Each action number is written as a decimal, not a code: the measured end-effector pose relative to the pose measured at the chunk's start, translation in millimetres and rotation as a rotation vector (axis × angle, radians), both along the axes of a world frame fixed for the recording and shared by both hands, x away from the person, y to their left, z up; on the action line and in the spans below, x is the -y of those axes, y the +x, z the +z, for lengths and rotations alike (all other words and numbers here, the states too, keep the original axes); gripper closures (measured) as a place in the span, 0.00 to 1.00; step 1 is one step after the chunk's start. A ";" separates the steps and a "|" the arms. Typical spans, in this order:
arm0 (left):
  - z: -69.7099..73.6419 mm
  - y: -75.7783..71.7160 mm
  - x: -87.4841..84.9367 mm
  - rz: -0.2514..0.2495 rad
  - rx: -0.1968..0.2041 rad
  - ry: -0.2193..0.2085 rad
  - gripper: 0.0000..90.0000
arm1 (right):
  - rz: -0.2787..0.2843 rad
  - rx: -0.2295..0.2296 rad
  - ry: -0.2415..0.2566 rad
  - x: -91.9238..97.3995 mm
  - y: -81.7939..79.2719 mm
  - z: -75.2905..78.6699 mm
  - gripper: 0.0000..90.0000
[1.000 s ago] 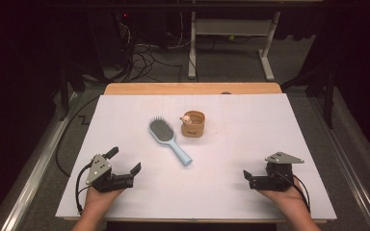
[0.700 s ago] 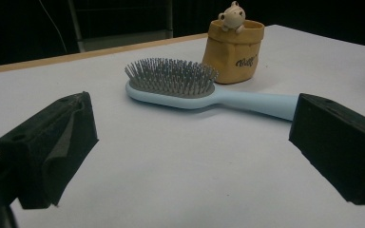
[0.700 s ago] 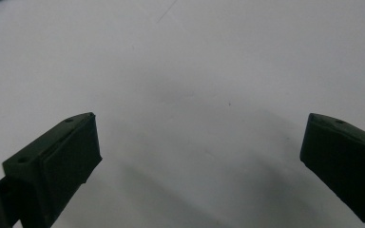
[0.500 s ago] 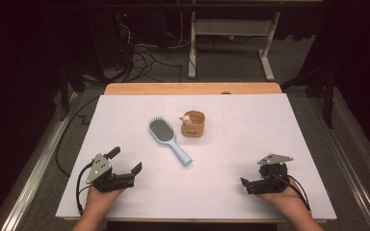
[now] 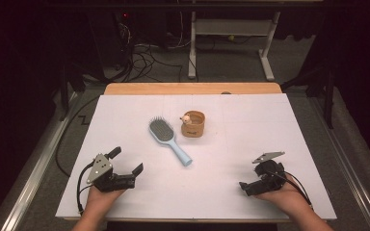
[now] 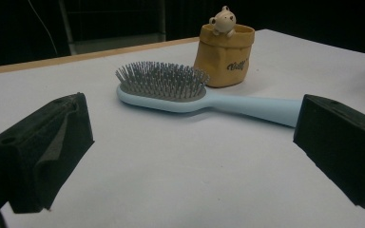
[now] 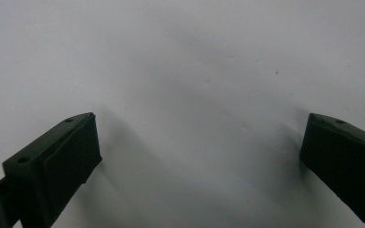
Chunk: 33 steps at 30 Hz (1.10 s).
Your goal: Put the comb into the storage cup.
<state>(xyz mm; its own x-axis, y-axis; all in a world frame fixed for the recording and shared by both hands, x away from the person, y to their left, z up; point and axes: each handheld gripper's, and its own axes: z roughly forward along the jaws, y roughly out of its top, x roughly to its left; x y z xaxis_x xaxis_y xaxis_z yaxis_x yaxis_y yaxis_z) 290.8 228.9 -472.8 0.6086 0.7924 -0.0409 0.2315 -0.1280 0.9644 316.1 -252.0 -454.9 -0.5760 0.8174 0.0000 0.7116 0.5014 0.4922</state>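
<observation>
Lying mid-table, the blue hairbrush (image 5: 169, 140) is well apart from both grippers. Left gripper (image 5: 125, 162) and right gripper (image 5: 250, 185) both gape, holding nothing.

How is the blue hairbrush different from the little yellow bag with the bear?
The hairbrush is pale blue, long and thin; the bag is mustard yellow, short and round. The hairbrush lies flat with its bristles up, while the bag stands upright with its mouth open. The bag has a small bear on its rim; the hairbrush has none. Both rest untouched on the white table.
</observation>
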 end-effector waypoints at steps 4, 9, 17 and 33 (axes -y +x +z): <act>0.0 -0.6 0.3 -0.004 0.000 0.009 0.00 | 0.022 -0.039 -0.018 -3.3 1.8 3.8 0.00; 0.7 0.1 -1.3 0.009 0.000 -0.006 0.00 | 0.060 -0.076 -0.044 -8.1 4.0 7.9 0.00; 0.3 0.9 -1.4 0.009 -0.003 0.006 0.00 | 0.107 -0.116 -0.068 -19.4 6.1 10.9 0.00; 0.3 0.4 -0.5 -0.008 0.009 0.010 0.01 | 0.165 -0.143 -0.066 -54.6 14.3 19.4 0.02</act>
<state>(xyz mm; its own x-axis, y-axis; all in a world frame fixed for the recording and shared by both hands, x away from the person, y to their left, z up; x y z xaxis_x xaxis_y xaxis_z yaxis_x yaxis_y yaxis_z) 291.2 229.4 -472.4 0.6150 0.7880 -0.0279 0.2222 -0.1392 0.9650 330.4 -197.5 -435.4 -0.7000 0.7130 0.0406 0.6772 0.6446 0.3547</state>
